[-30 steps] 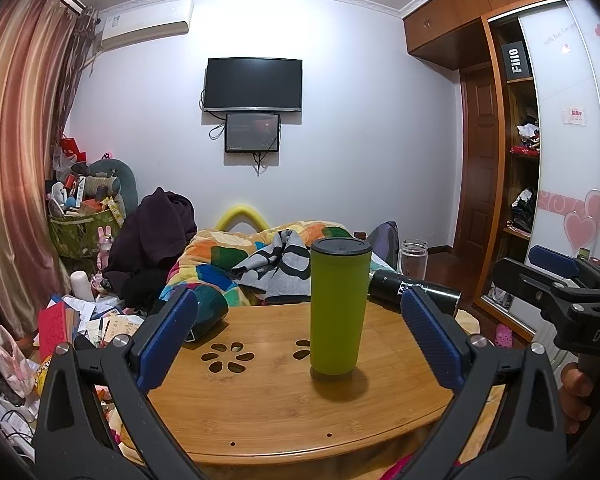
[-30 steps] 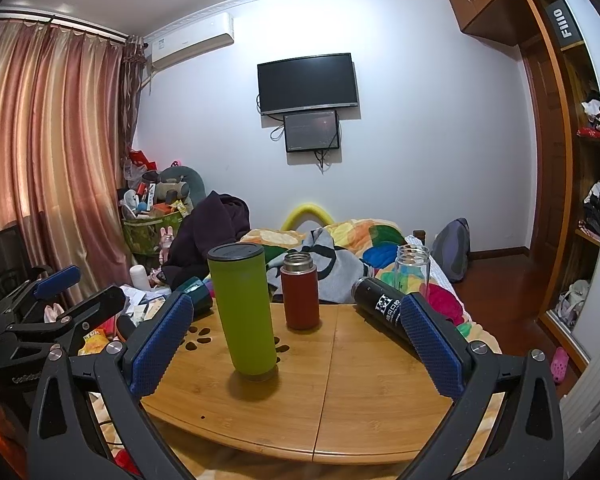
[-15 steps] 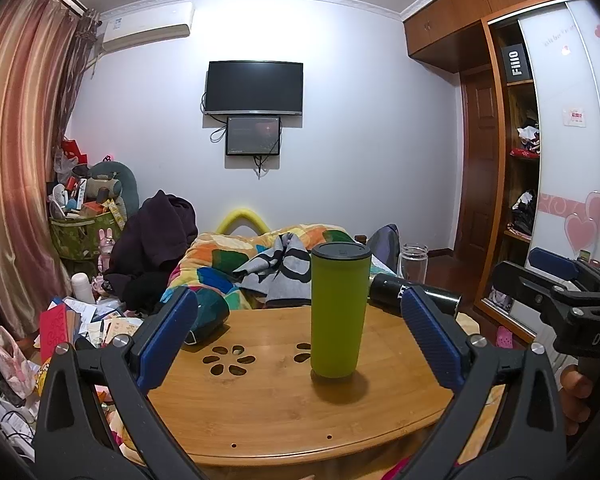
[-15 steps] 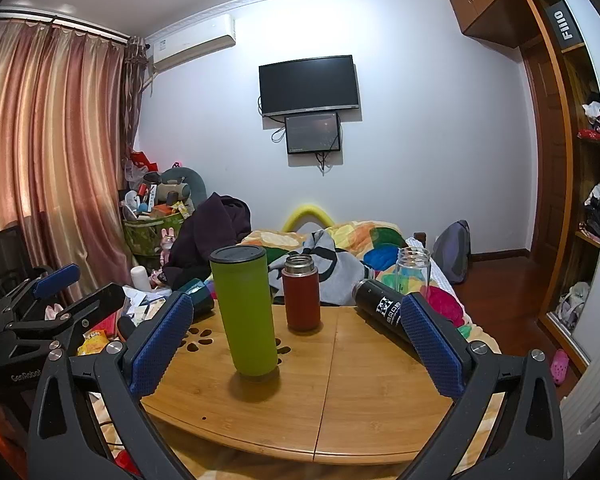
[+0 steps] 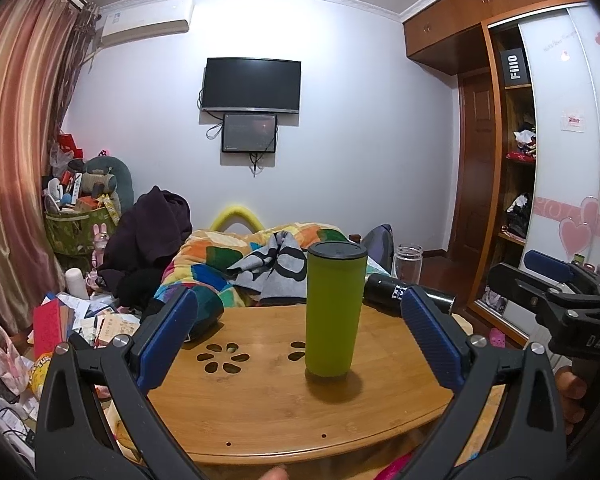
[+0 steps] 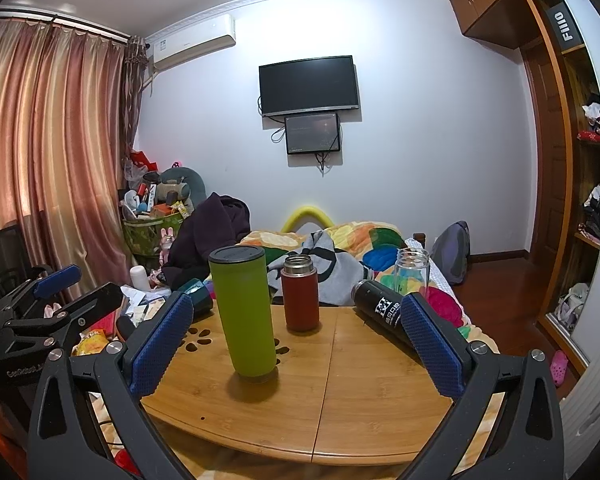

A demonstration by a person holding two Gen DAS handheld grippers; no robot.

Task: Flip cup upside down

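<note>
A tall green cup (image 5: 334, 308) with a dark lid stands upright on the round wooden table (image 5: 260, 408). It also shows in the right wrist view (image 6: 246, 314). My left gripper (image 5: 300, 344) is open and empty, short of the cup, with the cup between its blue pads. My right gripper (image 6: 296, 346) is open and empty, with the cup just right of its left pad. Each gripper shows at the edge of the other's view: the right one (image 5: 556, 284) and the left one (image 6: 56, 292).
A red flask (image 6: 301, 293) stands behind the cup. A black bottle (image 6: 382, 312) lies on its side at the table's right. A clear glass jar (image 6: 412, 270) stands at the back right. A dark teal cup (image 5: 204, 312) lies at the left edge. A cluttered bed lies beyond.
Both views have drifted very slightly. The cup has not moved and both grippers stay open.
</note>
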